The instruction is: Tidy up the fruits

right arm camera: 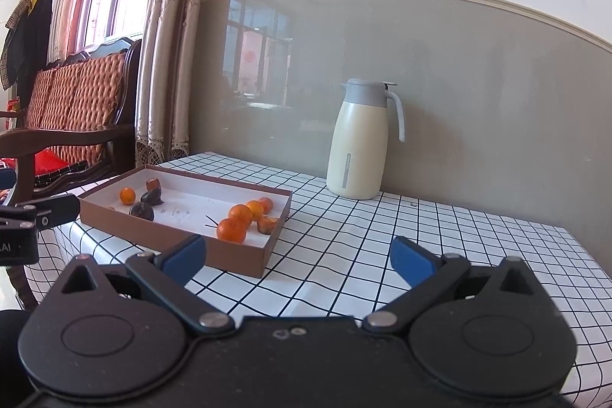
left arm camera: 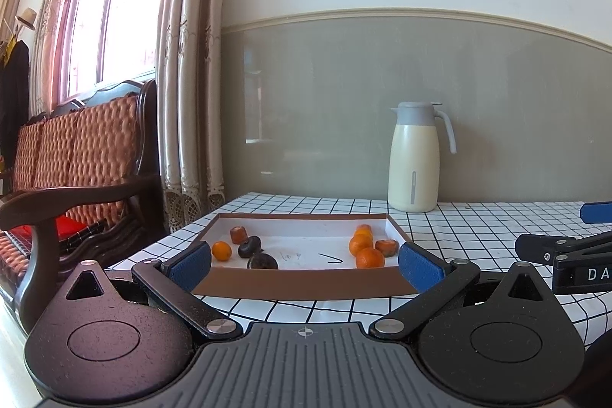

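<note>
A shallow brown box (left arm camera: pixel 306 282) (right arm camera: pixel 244 257) with a white floor lies on the checked tablecloth. At its right end sit several oranges (left arm camera: pixel 369 257) (right arm camera: pixel 231 230) and a reddish-brown fruit (left arm camera: pixel 387 247) (right arm camera: pixel 266 223). At its left end lie one orange (left arm camera: pixel 221 251) (right arm camera: pixel 127 195), a reddish-brown fruit (left arm camera: pixel 238 234) (right arm camera: pixel 152 184) and two dark fruits (left arm camera: pixel 262 261) (right arm camera: pixel 142 210). My left gripper (left arm camera: pixel 305 264) is open, just in front of the box's near wall, holding nothing. My right gripper (right arm camera: pixel 298 260) is open and holds nothing, low over the cloth right of the box.
A cream thermos jug (left arm camera: pixel 414 157) (right arm camera: pixel 359 140) with a grey lid stands by the wall behind the box. A wooden sofa (left arm camera: pixel 72 178) with orange cushions is left of the table. The right gripper's body (left arm camera: pixel 566 255) shows at the left wrist view's right edge.
</note>
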`<action>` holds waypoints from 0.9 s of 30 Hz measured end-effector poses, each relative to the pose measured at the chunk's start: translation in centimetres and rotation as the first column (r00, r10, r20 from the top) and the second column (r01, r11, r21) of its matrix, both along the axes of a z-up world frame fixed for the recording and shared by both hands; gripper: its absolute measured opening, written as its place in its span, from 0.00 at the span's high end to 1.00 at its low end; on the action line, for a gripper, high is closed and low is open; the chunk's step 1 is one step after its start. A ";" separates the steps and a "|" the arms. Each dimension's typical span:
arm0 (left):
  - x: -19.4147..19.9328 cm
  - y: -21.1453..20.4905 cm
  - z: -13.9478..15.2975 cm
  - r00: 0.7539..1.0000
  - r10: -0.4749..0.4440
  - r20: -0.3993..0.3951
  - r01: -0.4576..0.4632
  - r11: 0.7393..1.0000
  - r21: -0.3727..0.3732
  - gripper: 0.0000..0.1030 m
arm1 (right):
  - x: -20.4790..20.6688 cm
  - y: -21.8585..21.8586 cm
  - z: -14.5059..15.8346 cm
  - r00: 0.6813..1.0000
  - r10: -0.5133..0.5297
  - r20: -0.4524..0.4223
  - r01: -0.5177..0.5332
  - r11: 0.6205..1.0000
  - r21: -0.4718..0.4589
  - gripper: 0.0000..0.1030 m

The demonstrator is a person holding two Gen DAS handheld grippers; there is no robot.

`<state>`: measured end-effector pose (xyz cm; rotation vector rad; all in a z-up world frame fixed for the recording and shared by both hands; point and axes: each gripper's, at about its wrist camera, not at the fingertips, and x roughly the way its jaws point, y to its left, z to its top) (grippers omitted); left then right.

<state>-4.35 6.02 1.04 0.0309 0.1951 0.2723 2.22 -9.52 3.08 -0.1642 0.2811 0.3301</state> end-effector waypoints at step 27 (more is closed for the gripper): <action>0.0 0.2 0.1 1.000 -0.003 0.001 0.003 1.000 -0.009 0.00 | 0.0 -0.1 0.0 1.000 -0.001 -0.008 0.001 1.000 0.008 0.06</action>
